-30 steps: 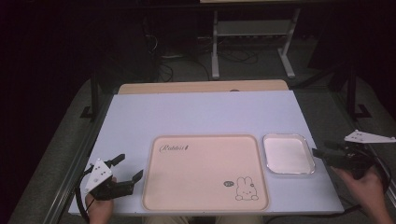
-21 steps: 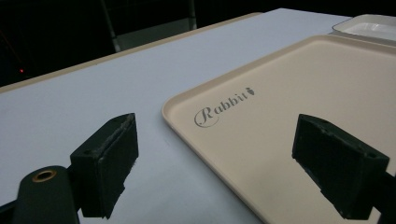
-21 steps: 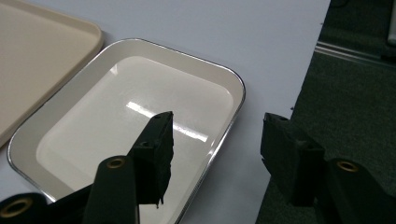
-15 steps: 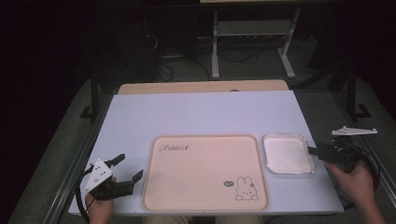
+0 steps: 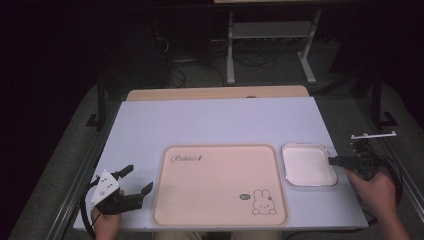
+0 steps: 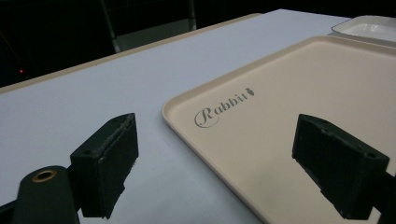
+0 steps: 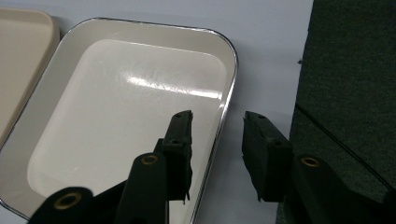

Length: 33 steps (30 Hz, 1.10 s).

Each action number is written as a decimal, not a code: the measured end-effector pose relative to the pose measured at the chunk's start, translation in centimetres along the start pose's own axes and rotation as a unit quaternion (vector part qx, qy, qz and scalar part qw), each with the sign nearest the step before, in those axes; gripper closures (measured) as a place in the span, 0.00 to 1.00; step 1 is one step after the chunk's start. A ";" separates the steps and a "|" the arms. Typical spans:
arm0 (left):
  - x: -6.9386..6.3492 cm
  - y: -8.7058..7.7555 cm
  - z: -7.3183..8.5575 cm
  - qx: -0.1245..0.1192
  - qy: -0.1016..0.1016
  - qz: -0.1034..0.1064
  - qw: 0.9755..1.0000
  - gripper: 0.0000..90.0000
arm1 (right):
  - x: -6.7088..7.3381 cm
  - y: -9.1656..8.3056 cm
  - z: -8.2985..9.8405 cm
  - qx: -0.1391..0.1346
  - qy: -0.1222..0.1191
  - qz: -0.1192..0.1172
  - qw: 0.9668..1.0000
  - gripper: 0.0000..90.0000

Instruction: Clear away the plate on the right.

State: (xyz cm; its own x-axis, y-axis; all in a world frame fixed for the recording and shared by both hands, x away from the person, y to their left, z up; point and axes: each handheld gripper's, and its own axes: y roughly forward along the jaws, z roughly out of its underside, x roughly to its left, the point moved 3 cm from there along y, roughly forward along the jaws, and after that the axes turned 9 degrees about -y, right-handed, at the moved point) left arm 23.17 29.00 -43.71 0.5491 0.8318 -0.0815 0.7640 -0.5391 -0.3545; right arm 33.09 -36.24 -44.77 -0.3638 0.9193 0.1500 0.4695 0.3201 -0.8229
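Now the right gripper (image 7: pixel 217 140) is at the white dish (image 5: pixel 307 165), its jaws straddling the dish's rim on the side toward the counter's right edge: one jaw hangs over the glossy inside, the other over the bare counter (image 5: pixel 220 120) just outside. The jaws have just been closing, with the rim between them, but in the right gripper view there's a gap on both sides of that rim, so the pads are not pressing on it and the gripper is partly spread. From the high view, the right gripper (image 5: pixel 334 161) comes in from the right and the person's right hand (image 5: pixel 372 187) sits behind it at the counter's corner.

The dish lies flat near the right edge of the counter, just beside the beige tray (image 5: pixel 220 185), which carries a rabbit drawing and the word "Rabbit".

Over at the near left corner, the left gripper (image 5: pixel 136 181) rests with its jaws spread wide and nothing between them, pointing toward the tray's left edge.
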 end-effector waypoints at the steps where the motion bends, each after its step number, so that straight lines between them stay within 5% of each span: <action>1: 0.0 0.0 0.0 0.000 0.000 0.000 1.000 0.16 | 0.0 0.0 -0.1 0.003 0.002 0.001 1.000 0.70; 15: 0.0 0.0 0.0 0.000 0.000 0.001 1.000 0.15 | 0.0 1.0 -0.4 0.065 0.035 -0.002 0.997 0.81; 33: 0.0 -0.1 0.0 0.001 0.002 0.000 1.000 0.16 | 0.2 1.6 -0.4 0.077 0.067 -0.002 0.995 0.94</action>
State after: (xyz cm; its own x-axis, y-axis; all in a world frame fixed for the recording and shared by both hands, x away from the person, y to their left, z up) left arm 23.13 29.03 -43.65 0.5506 0.8311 -0.0788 0.7631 -0.5393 -0.3561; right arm 34.12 -35.46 -45.87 -0.2503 0.9434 0.2175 0.3352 0.2952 -0.8947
